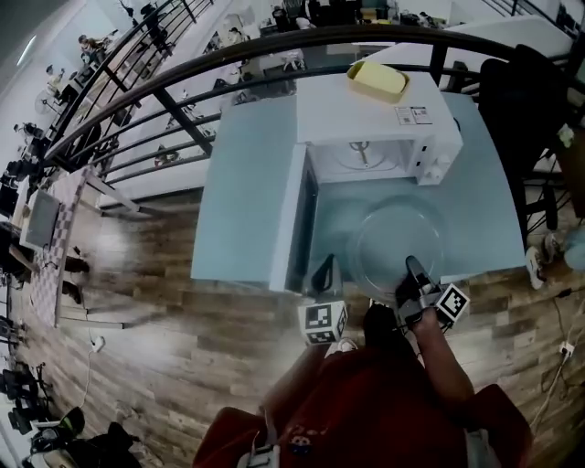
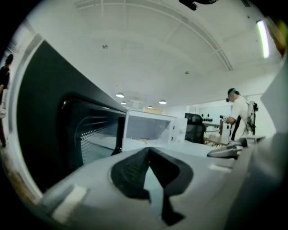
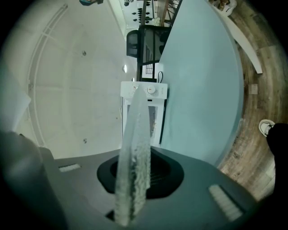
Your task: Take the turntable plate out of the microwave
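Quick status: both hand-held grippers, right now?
Left hand-held gripper: closed, empty.
Right hand-held gripper: closed on the clear round glass turntable plate.

The microwave (image 1: 366, 119) is set on the table (image 1: 242, 183) at upper centre, with a container (image 1: 377, 80) laid on top. Its door (image 1: 291, 224) is swung out toward the lower left. The turntable plate (image 1: 398, 239) is held below the opening, over the table. The right gripper (image 1: 413, 267) is placed at the plate's lower edge and the left gripper (image 1: 324, 270) to its lower left.

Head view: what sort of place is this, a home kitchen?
Probably a workshop or lab on an upper gallery, not a home: the microwave stands on a plain table beside a black railing, with cluttered desks on the floor below.
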Demonstrator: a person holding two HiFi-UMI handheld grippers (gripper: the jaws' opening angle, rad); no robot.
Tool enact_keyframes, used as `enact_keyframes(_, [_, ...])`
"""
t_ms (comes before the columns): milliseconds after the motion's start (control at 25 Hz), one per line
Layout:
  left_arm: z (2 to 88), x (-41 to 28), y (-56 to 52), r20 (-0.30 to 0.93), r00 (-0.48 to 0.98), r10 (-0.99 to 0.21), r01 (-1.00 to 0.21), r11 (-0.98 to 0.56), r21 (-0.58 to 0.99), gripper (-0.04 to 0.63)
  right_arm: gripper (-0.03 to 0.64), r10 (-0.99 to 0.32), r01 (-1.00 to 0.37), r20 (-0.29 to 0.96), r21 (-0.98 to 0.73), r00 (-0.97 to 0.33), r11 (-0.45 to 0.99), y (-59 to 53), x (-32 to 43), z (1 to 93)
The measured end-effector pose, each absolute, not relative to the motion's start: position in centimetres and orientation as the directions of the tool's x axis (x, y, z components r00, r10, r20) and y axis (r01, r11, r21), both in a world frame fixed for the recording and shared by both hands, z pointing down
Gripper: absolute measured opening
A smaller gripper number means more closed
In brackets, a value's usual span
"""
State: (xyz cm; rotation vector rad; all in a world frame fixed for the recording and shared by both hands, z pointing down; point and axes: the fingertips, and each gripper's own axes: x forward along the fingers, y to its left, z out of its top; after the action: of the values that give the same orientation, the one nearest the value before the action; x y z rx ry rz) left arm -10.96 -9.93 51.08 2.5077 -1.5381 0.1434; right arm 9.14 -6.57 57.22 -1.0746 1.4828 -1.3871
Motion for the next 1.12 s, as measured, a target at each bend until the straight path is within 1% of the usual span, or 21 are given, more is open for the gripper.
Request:
enact_keyframes(280, [49.1, -10.3, -6.0, 0.117, 0.473, -0.873, -0.878, -0.478, -0.014, -0.002, 0.028, -0.965, -0.056, -0.038, -0.997, -0.258, 0.054, -0.8, 9.7, 55.1])
enact_keyframes(440, [47.3, -10.7, -4.3, 0.068, 0.465, -0.883, -0.883, -0.468, -0.031, -0.002, 0.028, -0.97, -0.047, -0.052, -0.997, -0.239, 0.065, 1.5, 9.9, 53.7])
enact_keyframes(800, [43.2, -11.9, -0.1, -0.045, 0.443, -0.895, -0.895, -0.439, -0.078, -0.002, 0.028, -0.968, 0.01, -0.128, -0.992, -0.216, 0.129, 6.0, 9.4, 49.6])
enact_keyframes(920, [42.4, -11.8, 0.6, -0.085, 0.433, -0.897, -0.901, -0.43, -0.056, -0.002, 0.028, -0.968, 0.018, -0.145, -0.989, -0.203, 0.144, 6.7, 9.4, 49.1])
enact_keyframes(1120, [43.2, -12.2, 1.3, -0.055, 0.434, -0.899, -0.9, -0.43, -0.072, -0.002, 0.028, -0.969, 0.024, -0.145, -0.989, -0.2, 0.143, 7.5, 9.1, 49.1])
